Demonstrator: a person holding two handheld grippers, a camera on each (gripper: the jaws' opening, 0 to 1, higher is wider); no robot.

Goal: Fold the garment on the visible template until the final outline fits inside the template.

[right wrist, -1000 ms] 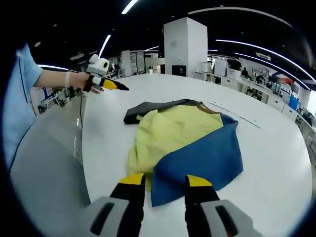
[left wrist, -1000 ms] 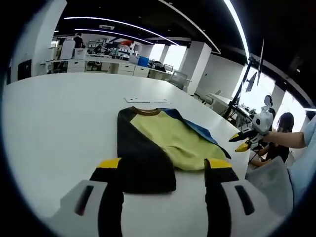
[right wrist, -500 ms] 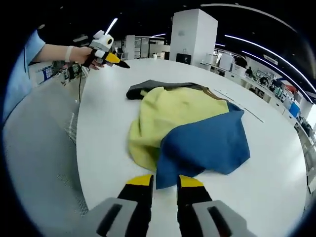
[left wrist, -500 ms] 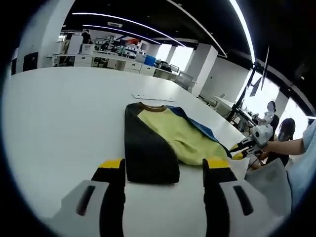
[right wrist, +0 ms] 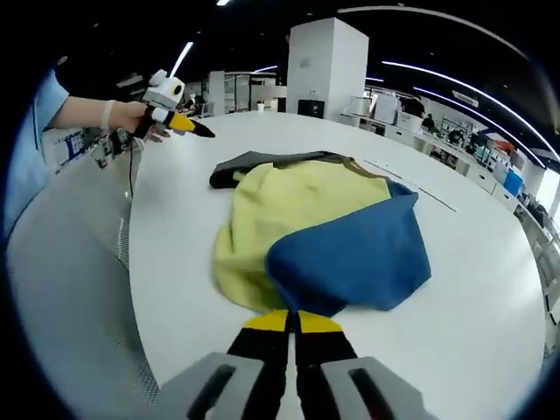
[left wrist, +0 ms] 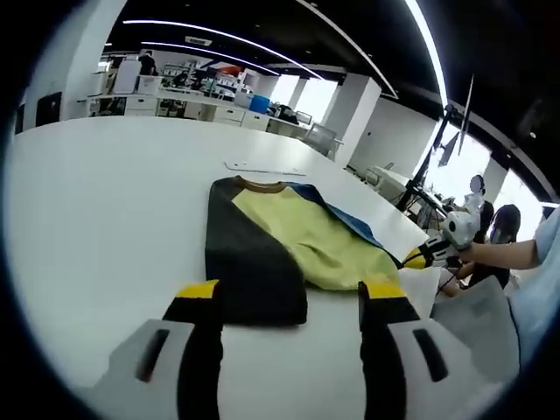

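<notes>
A big open-plan office stretches back under a dark ceiling (left wrist: 262,26) crossed by long curved light strips (left wrist: 219,39), with a broad white round table (left wrist: 96,201) taking up the middle and lower part of both views. In the left gripper view, white desks and cabinets (left wrist: 166,101) line the upper left, a white column (left wrist: 354,114) stands upper centre, and bright windows (left wrist: 472,175) glow at the right. In the right gripper view a square white pillar (right wrist: 324,66) rises at top centre, more desks (right wrist: 446,144) run along the upper right, and grey floor (right wrist: 61,289) fills the left.
</notes>
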